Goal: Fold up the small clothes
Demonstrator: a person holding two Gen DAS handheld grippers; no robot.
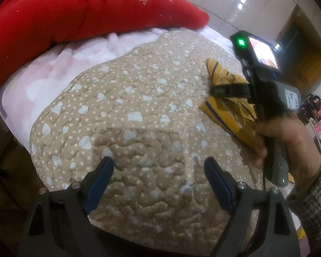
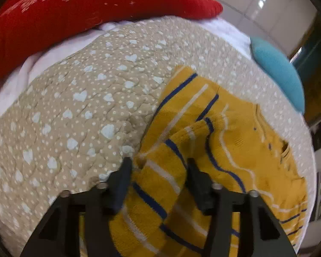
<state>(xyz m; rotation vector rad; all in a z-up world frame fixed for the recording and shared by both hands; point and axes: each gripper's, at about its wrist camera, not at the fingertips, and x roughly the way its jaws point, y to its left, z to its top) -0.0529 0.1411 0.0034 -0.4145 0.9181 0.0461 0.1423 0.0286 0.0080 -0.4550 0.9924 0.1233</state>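
A small mustard-yellow knit garment (image 2: 241, 128) with navy and white stripes lies crumpled on a beige quilt (image 2: 79, 107) with pale hearts. In the right wrist view my right gripper (image 2: 159, 165) has its jaws partly apart around a bunched striped fold of the garment; the fabric fills the gap. In the left wrist view the garment (image 1: 224, 107) lies at the right under the right gripper's body (image 1: 265, 85). My left gripper (image 1: 159, 162) is open and empty, hovering over bare quilt (image 1: 128, 111) left of the garment.
A big red pillow (image 1: 75, 15) lies across the back of the bed on a white-pink blanket (image 1: 53, 72). A teal cushion (image 2: 278, 70) sits at the right edge of the bed. Glossy floor tiles and furniture lie beyond.
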